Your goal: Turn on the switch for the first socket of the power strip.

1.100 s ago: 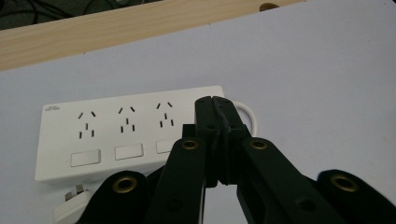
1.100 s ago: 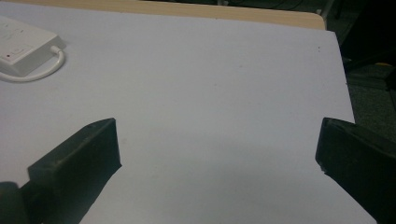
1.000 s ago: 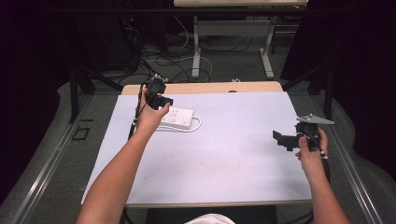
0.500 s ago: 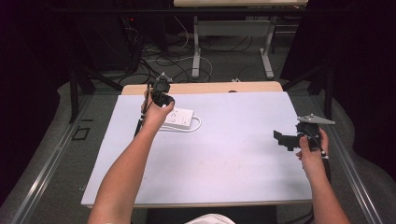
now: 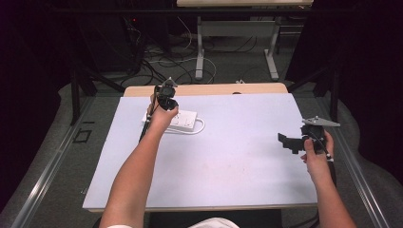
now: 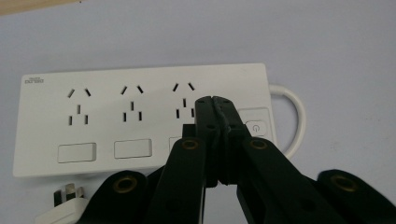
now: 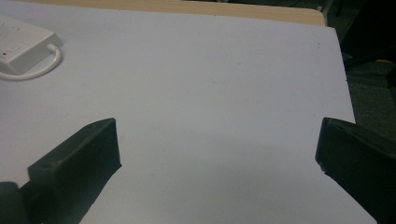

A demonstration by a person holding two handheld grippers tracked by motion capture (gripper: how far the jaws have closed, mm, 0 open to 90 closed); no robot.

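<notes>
A white power strip (image 5: 183, 119) lies on the far left part of the pale table (image 5: 237, 147), with three socket groups and a round power button (image 6: 255, 127) at its cable end. Its white cable (image 6: 294, 116) loops beside it and its plug (image 6: 65, 205) rests near the front edge. My left gripper (image 6: 215, 103) is shut with nothing between its jaws, tips right above the strip between the third socket and the button. In the high view the left gripper (image 5: 166, 97) points down at the strip. My right gripper (image 5: 290, 141) is open, held over the table's right side, far from the strip (image 7: 21, 44).
The table's wooden far edge (image 5: 204, 89) shows behind the pale mat. Cables and desk legs (image 5: 199, 52) stand on the floor beyond. Dark curtains close off both sides.
The left gripper has shifted slightly right and lowered over the power strip. The right gripper has stayed in place.
</notes>
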